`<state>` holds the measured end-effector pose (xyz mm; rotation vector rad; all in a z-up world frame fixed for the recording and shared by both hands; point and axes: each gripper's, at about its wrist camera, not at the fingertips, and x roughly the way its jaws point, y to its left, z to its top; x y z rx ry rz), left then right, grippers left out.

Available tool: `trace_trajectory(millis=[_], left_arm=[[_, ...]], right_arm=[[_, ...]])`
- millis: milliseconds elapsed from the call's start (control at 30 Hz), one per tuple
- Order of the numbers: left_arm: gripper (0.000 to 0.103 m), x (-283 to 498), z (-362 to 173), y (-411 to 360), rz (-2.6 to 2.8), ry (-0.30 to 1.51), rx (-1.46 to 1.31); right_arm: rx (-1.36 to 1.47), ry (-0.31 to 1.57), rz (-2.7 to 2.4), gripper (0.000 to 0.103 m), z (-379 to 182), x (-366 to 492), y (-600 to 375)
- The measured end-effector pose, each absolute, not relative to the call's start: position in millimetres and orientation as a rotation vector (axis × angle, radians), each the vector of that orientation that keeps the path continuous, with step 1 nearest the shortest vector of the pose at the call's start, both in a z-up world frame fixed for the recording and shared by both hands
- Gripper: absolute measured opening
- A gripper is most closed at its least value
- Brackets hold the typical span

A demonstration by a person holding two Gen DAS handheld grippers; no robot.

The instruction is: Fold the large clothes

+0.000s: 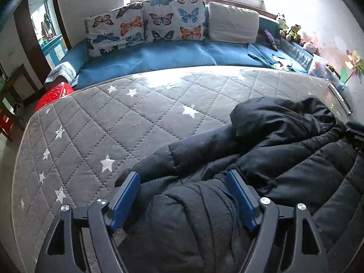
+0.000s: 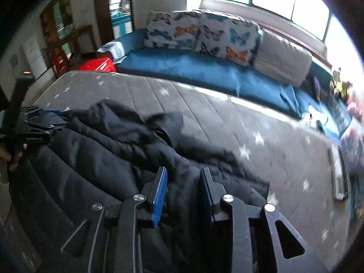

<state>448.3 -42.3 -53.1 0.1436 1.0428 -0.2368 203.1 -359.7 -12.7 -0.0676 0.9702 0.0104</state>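
A black puffer jacket point(image 1: 284, 150) lies crumpled on the grey star-quilted mattress point(image 1: 113, 122). My left gripper point(image 1: 182, 177) is open, its blue pads on either side of a bunched fold at the jacket's left end. In the right wrist view the jacket point(image 2: 109, 150) spreads across the mattress point(image 2: 284, 159). My right gripper point(image 2: 183, 173) has its blue pads partly closed around a ridge of jacket fabric at the right end. The left gripper point(image 2: 43, 122) also shows at the far left of that view, at the jacket's other end.
A blue sofa point(image 1: 182, 54) with butterfly cushions point(image 1: 173, 20) and a beige cushion point(image 1: 234, 22) runs behind the mattress. Stuffed toys point(image 1: 291, 29) sit at its right end. A red crate point(image 1: 56, 95) stands at the left. A flat silver object point(image 2: 339, 173) lies near the mattress's right edge.
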Motion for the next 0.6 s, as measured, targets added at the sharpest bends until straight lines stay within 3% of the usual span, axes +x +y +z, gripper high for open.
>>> trace_trajectory(millis=[333, 600], left_arm=[[0.090, 449, -43, -53, -0.176, 1.037, 0.202], [0.090, 369, 36, -48, -0.296, 0.851, 0.131]], right_arm=[[-0.036, 0.943, -0.041, 0.036, -37, 224, -369], [-0.037, 0.926, -0.103, 0.036, -40, 226, -373]])
